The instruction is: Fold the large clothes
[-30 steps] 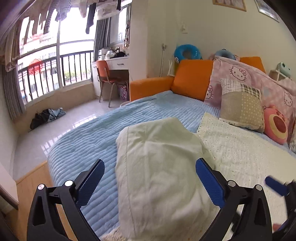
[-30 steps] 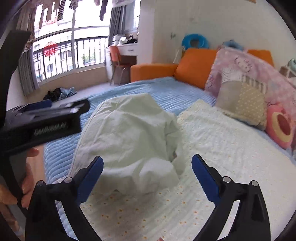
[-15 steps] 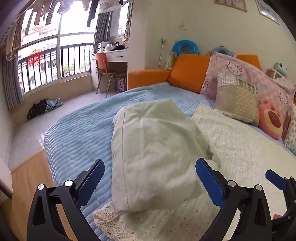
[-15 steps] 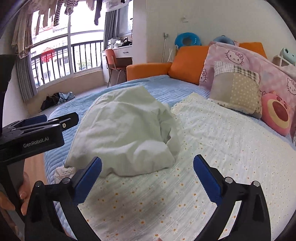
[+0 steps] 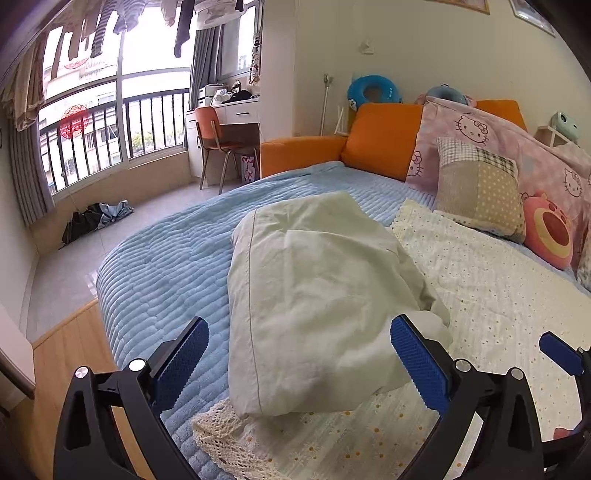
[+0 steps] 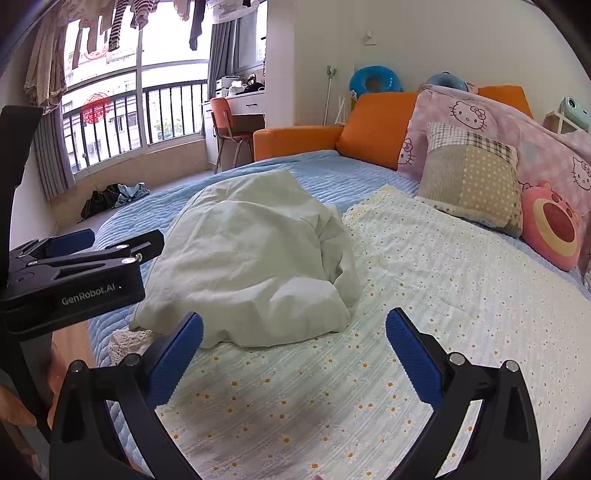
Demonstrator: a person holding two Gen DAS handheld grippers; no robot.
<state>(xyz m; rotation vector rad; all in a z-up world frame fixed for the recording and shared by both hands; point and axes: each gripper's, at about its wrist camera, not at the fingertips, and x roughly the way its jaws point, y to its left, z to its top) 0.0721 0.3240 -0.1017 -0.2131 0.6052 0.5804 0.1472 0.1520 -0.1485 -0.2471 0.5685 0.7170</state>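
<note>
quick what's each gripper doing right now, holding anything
Left gripper: open, holding nothing; the pale green garment lies beyond its fingers.
Right gripper: open, holding nothing, above the daisy-print sheet.

This is a bedroom in a home. A big bed with a blue cover fills the room. Pillows lie at the head of the bed. Past the bed stand a desk and chair by a window, with washing hanging above.
</note>
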